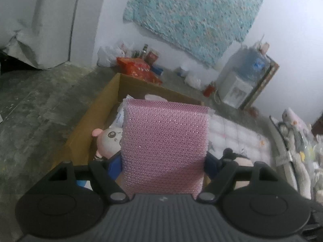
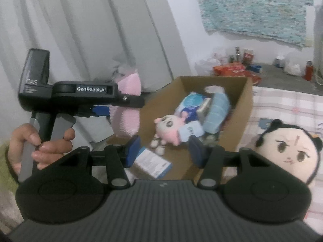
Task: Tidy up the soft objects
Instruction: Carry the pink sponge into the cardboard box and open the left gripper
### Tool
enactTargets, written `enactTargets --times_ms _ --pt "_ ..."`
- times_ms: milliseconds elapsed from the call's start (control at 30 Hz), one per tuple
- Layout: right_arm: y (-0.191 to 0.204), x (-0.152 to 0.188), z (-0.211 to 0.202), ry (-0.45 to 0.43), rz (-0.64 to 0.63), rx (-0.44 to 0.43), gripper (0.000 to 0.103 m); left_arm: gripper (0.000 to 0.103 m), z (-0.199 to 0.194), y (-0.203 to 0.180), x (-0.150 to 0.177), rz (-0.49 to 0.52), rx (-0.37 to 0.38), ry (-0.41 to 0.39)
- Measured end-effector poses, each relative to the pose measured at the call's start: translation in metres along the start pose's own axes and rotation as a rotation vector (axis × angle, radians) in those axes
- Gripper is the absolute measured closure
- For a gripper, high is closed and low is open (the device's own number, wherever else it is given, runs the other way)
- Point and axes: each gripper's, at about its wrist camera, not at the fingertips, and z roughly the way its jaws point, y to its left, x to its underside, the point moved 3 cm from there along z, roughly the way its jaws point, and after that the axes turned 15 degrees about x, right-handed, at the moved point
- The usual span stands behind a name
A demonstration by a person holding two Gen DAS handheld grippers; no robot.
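My left gripper point(image 1: 163, 163) is shut on a pink mesh sponge point(image 1: 164, 141) and holds it above the near end of a cardboard box point(image 1: 94, 111). From the right wrist view the same gripper point(image 2: 113, 104) and sponge point(image 2: 126, 119) hang at the box's left side. The box point(image 2: 245, 104) holds a pink-and-white plush doll point(image 2: 171, 127), blue-and-white tissue packs point(image 2: 191, 102) and a small white-blue carton point(image 2: 153, 161). My right gripper point(image 2: 164, 151) is open and empty just in front of the box. A round-faced plush with black hair point(image 2: 290, 151) lies on the bed right of the box.
The box sits on a bed with a white quilt point(image 1: 238, 139) and pink checked sheet point(image 2: 282, 104). A grey curtain point(image 2: 80, 30) hangs at the left. Red snack bags point(image 1: 139, 68), bottles and a water dispenser point(image 1: 242, 76) stand on the floor by the far wall.
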Motion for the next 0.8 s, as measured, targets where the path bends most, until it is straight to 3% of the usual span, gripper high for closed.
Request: enactTargets --times_ms 167,367,467,633,800 --pt "-0.026 -0.001 0.003 -0.031 0.045 0.07 0.048 0.023 0.048 0.01 -0.004 0.009 0.04 0.149" --pt "-0.058 -0.003 0.019 -0.031 0.105 0.085 0.046 0.022 0.115 0.022 0.024 -0.069 0.016 0.405" --pt "-0.07 -0.001 0.029 -0.025 0.127 0.076 0.046 0.021 0.139 0.03 0.04 -0.109 -0.038 0.512" --pt "-0.082 0.002 0.039 -0.021 0.147 0.066 0.045 0.02 0.162 0.035 0.051 -0.151 -0.106 0.611" --pt "-0.091 0.006 0.041 -0.016 0.175 0.067 0.044 0.018 0.171 0.035 0.053 -0.204 -0.086 0.654"
